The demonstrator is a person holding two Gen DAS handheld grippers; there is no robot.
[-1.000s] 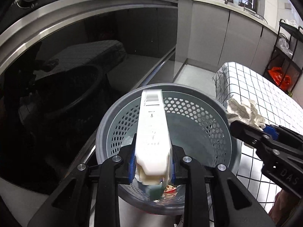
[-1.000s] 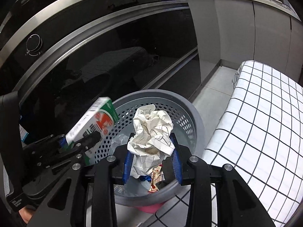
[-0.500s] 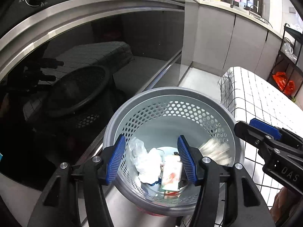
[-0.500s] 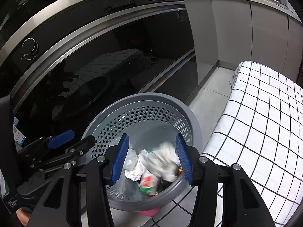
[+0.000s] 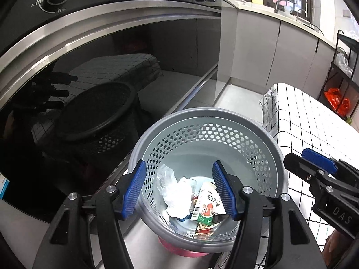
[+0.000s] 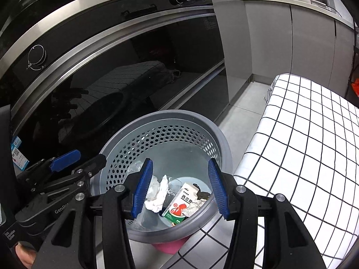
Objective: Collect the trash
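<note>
Far left, black glass oven door [image 5: 94,94] with a dial [image 6: 37,55] above it, reflecting the bin. Left claw [image 5: 179,190] over the grey perforated bin [image 5: 208,114], jaws apart and just been opening, nothing between the blue pads; only the bin's inside shows past them. Bin sits between the oven and the checked-cloth surface [image 6: 309,130], on a pink base [image 6: 168,247]. Trash lies at the bin bottom: crumpled white paper [image 5: 177,196] on the left, the green-and-white carton [image 5: 205,205] just right of it, label up, tilted against other scraps. Right claw [image 6: 181,187] also over the bin, jaws apart, just been opening, empty too. Its tip shows at the right edge of the left wrist view, over the cloth.
</note>
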